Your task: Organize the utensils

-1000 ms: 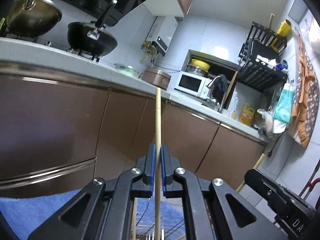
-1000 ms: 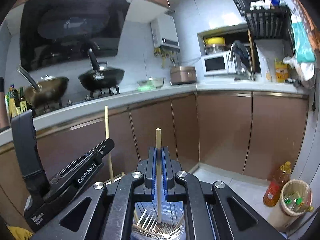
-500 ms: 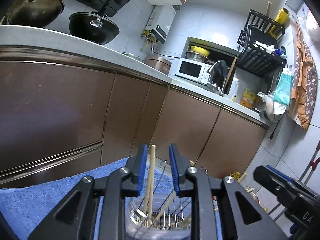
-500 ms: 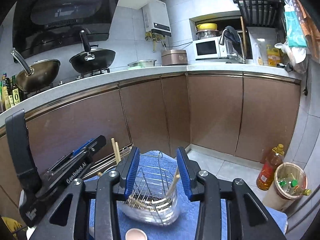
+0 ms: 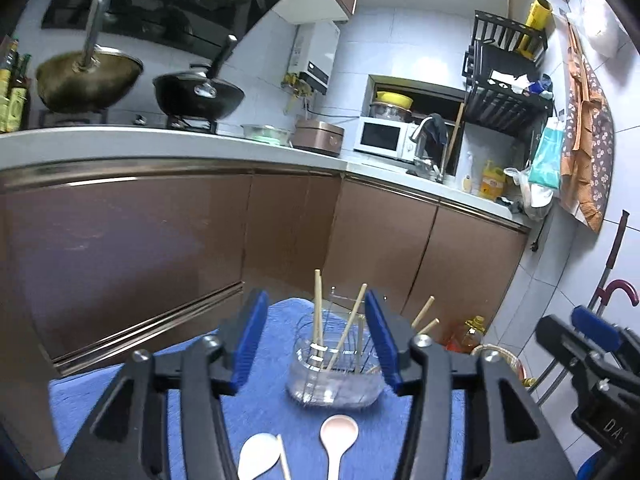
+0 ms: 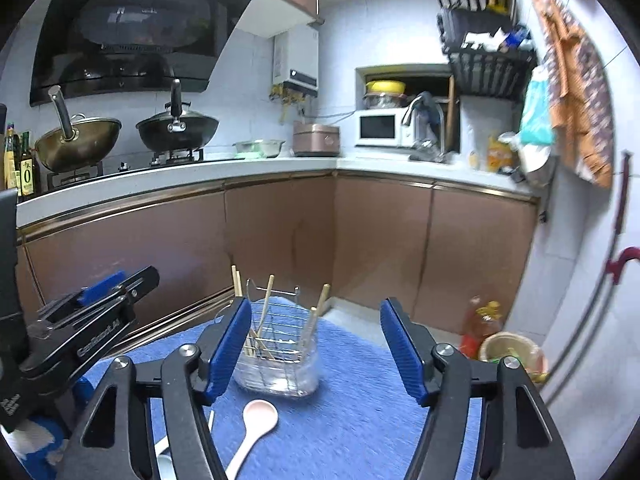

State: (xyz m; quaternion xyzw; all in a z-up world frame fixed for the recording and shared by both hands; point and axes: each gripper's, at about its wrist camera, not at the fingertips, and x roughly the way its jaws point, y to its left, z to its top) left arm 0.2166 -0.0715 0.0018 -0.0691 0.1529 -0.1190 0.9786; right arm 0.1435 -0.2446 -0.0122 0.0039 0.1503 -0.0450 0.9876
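Clear wire-lined caddy (image 5: 334,376) on blue cloth (image 5: 264,404), five wooden chopsticks (image 5: 318,316) upright inside. Two pale spoons (image 5: 338,434) before caddy. Left gripper (image 5: 314,344), right gripper (image 6: 316,350): jaws opening, empty.

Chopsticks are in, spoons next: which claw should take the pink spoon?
Right, probably. The pink spoon lies between the right claw's opening fingers, handle toward it. The left claw is lined up with the white spoon.

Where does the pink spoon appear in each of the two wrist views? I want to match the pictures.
Left wrist view: the pink spoon lies at bottom centre on the blue towel, just before the clear utensil holder.
Right wrist view: the pink spoon lies at bottom, left of centre, before the same holder.
Shared landmark: the white microwave on the counter.
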